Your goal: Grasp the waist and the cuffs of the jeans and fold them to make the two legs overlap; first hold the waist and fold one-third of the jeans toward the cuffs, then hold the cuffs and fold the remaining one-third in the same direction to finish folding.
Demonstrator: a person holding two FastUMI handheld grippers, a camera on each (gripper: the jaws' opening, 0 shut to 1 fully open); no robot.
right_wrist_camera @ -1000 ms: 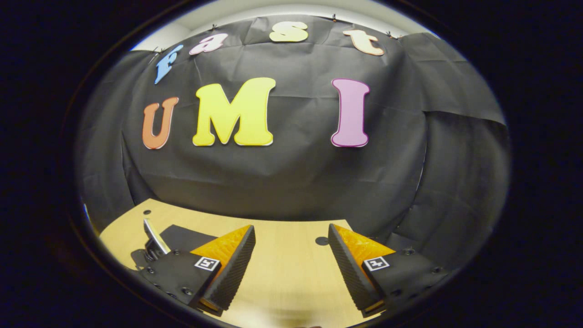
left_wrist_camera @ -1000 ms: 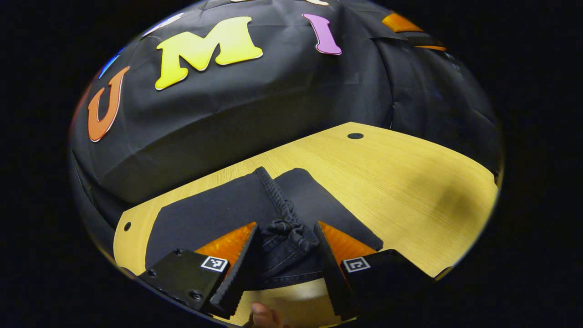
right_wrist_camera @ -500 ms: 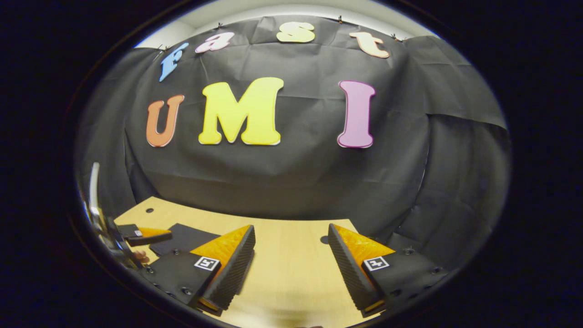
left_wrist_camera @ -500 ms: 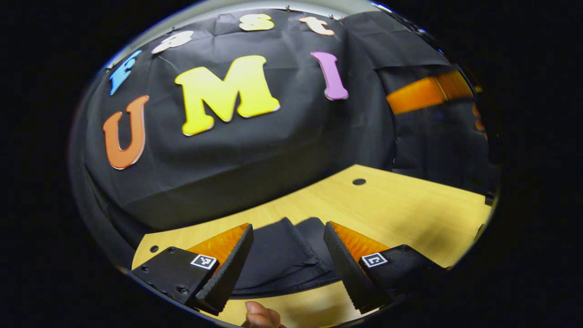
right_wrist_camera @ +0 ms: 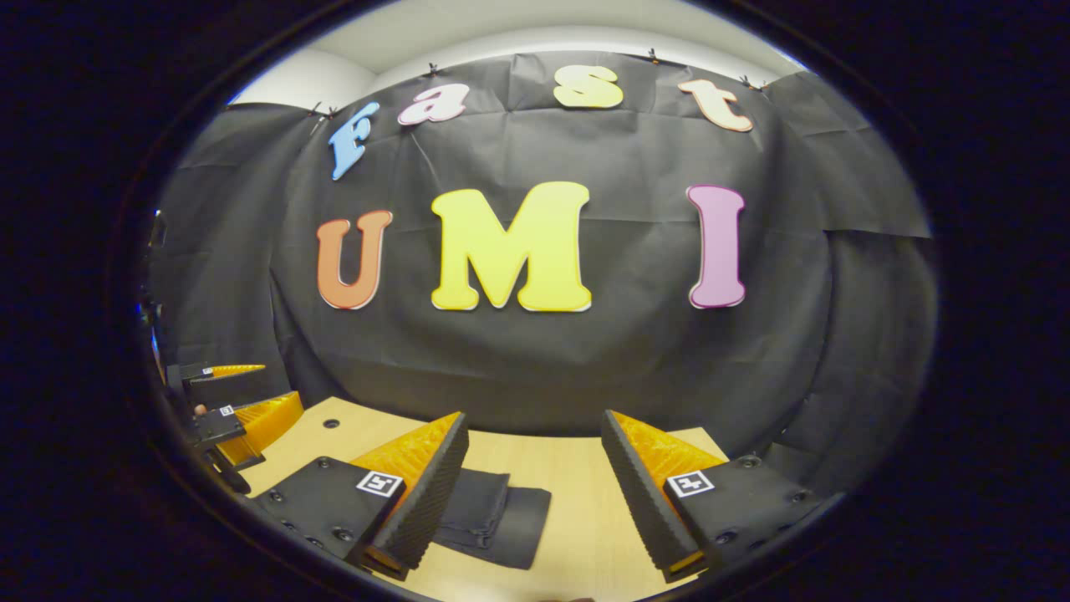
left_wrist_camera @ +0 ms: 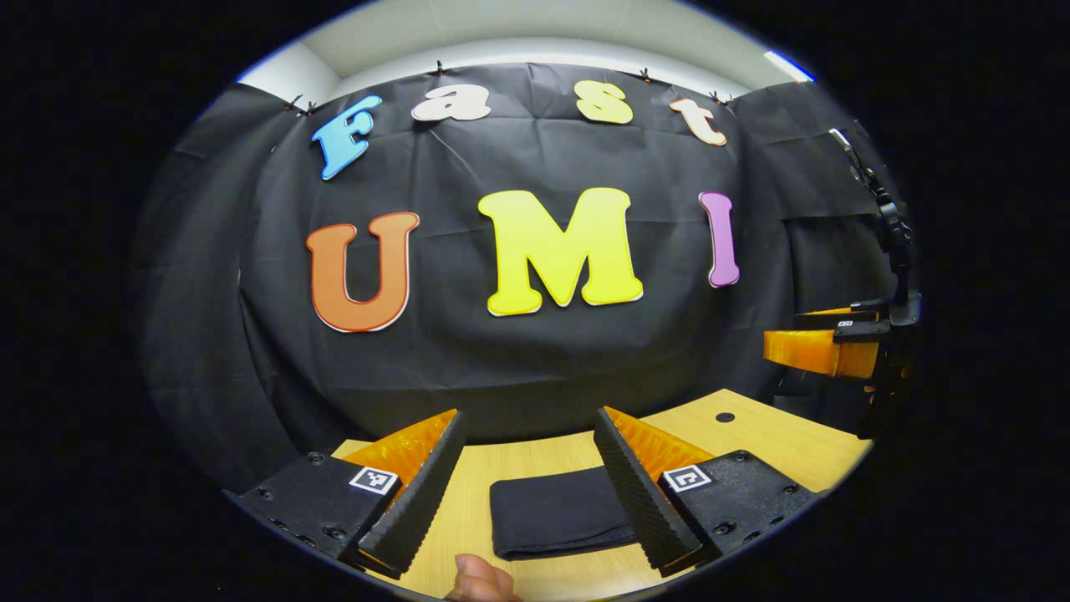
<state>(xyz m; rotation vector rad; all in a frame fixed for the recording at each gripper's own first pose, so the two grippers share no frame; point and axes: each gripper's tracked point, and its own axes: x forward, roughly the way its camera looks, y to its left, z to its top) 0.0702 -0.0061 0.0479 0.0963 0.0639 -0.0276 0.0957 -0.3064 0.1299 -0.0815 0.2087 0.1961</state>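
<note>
In the left gripper view, the left gripper hangs above the bench with its jaws wide apart and nothing between them. A fingertip shows at 6 o'clock, below the jaws. The jeans lie folded into a compact dark bundle flat on the bench, seen in the gap between the two fingers, toward the right one, and apart from both. A small dark hole sits in the bench at about 4 o'clock. The right gripper is held in the air at 3 o'clock, well apart from the jeans.

In the right gripper view, the right gripper is likewise spread wide and empty above the bench. The jeans lie at about 7 o'clock, partly hidden behind the left finger. The left gripper shows at 9 o'clock, its jaws parted. Behind the pale wood bench hangs the booth's black cloth wall, with a pale ceiling above at 12 o'clock.
</note>
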